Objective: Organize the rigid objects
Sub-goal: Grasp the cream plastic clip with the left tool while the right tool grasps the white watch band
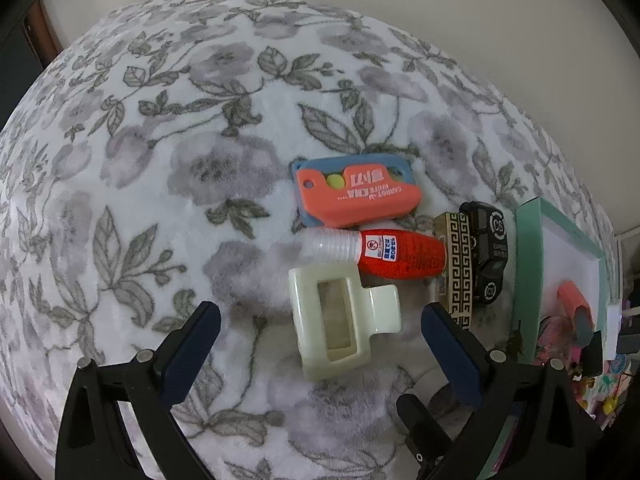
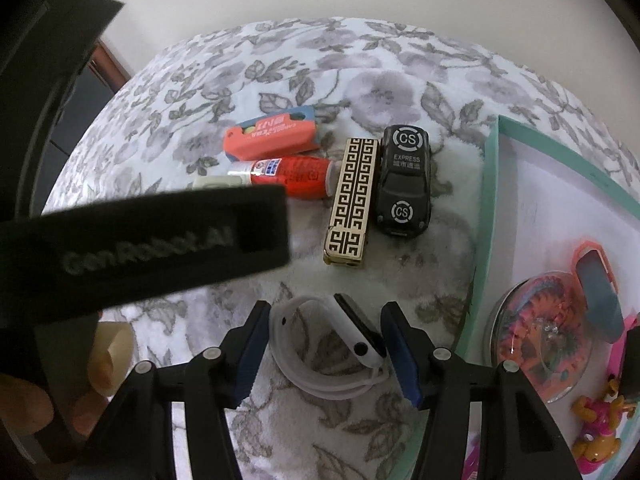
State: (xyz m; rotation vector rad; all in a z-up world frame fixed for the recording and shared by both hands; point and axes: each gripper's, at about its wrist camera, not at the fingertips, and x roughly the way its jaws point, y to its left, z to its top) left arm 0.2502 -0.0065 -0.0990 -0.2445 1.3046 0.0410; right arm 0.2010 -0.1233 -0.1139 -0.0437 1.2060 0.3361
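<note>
- Your right gripper (image 2: 322, 344) stood over the white wristband (image 2: 352, 336), its jaws part-spread with the band's black-faced body between them; whether the pads already pressed it I could not tell.
- To do this well, you needed to centre the body between the pads, since the loose strap curled toward the left pad and could snag.
- Your left gripper (image 1: 320, 320) had its jaws spread wide and empty, the pale hair claw (image 1: 340, 320) lying on the floral blanket (image 1: 160, 160) right between the fingertips.
- Beyond those jaws lay the red bottle (image 1: 400, 256), then the orange cutter (image 1: 356, 196).
- The teal tray (image 2: 490, 200) sat to the right of your right jaws, probably the destination; the toy car (image 2: 404, 184) and patterned box (image 2: 352, 196) waited ahead.
</note>
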